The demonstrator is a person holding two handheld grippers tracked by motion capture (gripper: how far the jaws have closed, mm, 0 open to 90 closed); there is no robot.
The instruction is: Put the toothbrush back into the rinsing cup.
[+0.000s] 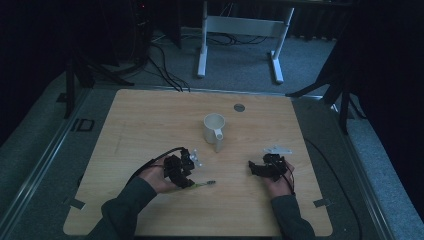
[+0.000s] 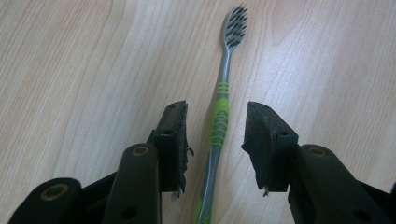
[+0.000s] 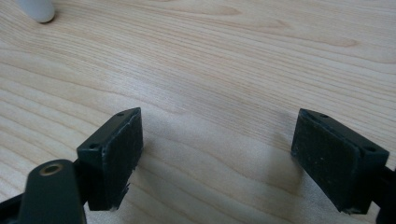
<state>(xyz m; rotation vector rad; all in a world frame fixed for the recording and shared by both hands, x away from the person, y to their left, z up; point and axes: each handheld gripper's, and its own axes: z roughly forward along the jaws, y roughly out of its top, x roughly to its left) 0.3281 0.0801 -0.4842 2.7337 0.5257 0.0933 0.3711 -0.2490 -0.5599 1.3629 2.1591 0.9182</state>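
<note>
A green and grey toothbrush lies flat on the wooden table, bristles pointing away from my left gripper. Its handle runs between the two black jaws, which stand apart on either side without touching it. In the high view the left gripper is held low at the near left, with the toothbrush sticking out to its right. My right gripper is wide open over bare wood; from above I see the right gripper at the near right. A white mug stands upright at the table's middle.
A small round metal disc sits near the far edge of the table. A white table frame and cables stand on the carpet beyond. The mug's handle end shows at the top left of the right gripper view.
</note>
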